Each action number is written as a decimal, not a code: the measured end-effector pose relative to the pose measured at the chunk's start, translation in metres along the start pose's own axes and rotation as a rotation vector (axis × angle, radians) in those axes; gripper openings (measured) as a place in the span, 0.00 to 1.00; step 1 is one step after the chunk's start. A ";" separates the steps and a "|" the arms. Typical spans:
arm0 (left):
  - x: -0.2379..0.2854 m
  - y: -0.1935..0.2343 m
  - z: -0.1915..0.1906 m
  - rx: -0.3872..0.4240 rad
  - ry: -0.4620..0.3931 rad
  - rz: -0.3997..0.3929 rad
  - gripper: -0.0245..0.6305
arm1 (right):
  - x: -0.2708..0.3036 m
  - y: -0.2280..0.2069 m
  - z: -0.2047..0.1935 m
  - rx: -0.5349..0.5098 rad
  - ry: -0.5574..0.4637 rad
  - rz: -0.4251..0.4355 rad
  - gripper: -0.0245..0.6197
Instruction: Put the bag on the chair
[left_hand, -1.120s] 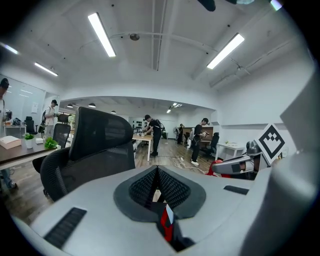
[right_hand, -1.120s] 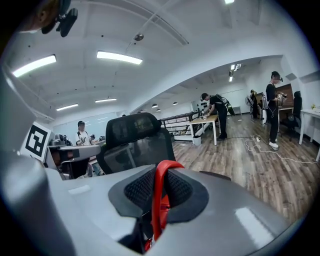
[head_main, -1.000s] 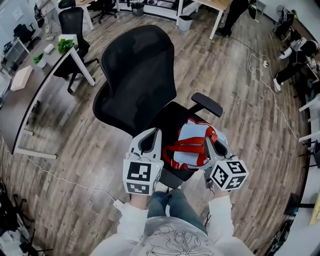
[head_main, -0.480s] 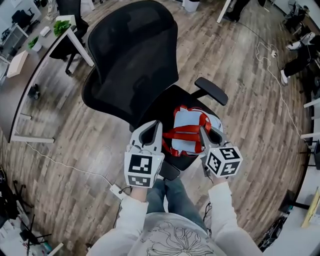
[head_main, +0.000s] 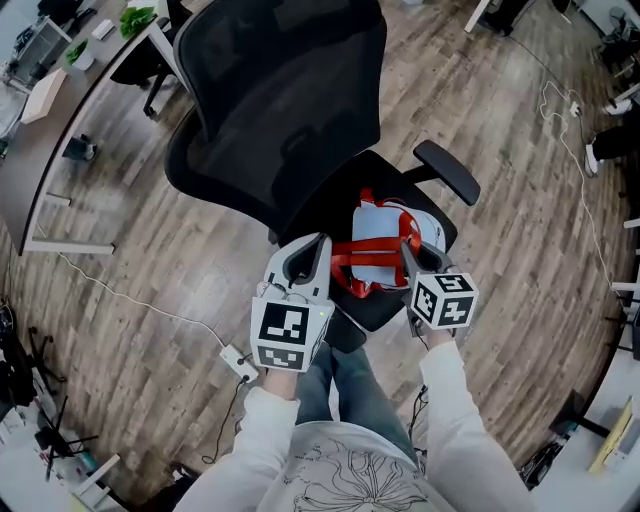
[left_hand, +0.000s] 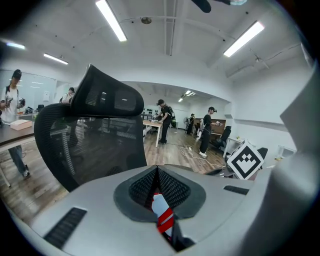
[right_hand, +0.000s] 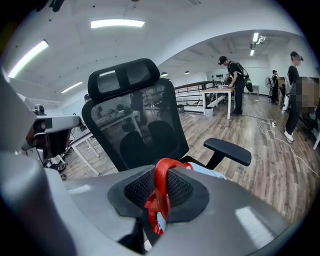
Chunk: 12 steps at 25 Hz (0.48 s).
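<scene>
A light blue bag with red straps hangs between my two grippers, over the front of the black mesh chair's seat. Whether it rests on the seat I cannot tell. My left gripper is shut on the bag's left side; in the left gripper view blue fabric and red strap show between its jaws. My right gripper is shut on a red strap loop, which sticks up between its jaws. The chair's backrest rises just behind, and its armrest stands to the right.
A grey desk stands at the far left. A white cable with a power strip runs over the wood floor beside the person's legs. Another cable lies on the right. People stand at desks far behind the chair.
Both grippers have come down with the bag, closer to the chair seat. The hold on the bag looks the same.
</scene>
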<state>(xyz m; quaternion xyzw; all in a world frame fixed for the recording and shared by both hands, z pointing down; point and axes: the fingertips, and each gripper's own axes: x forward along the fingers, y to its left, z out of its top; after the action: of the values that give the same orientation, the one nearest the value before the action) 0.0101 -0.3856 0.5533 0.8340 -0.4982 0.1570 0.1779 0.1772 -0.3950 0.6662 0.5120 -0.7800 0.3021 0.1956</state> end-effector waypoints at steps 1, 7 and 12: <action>0.000 0.002 -0.003 -0.003 0.002 0.005 0.05 | 0.005 -0.001 -0.002 -0.002 0.007 0.002 0.14; 0.000 0.014 -0.011 -0.026 0.016 0.034 0.05 | 0.031 -0.003 -0.003 0.018 -0.003 0.027 0.14; -0.001 0.018 -0.013 -0.026 0.021 0.032 0.05 | 0.047 -0.005 -0.001 0.019 -0.003 0.030 0.14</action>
<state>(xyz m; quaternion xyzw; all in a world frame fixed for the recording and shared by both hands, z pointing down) -0.0077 -0.3866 0.5670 0.8218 -0.5116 0.1621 0.1913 0.1629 -0.4274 0.6969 0.5026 -0.7849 0.3117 0.1849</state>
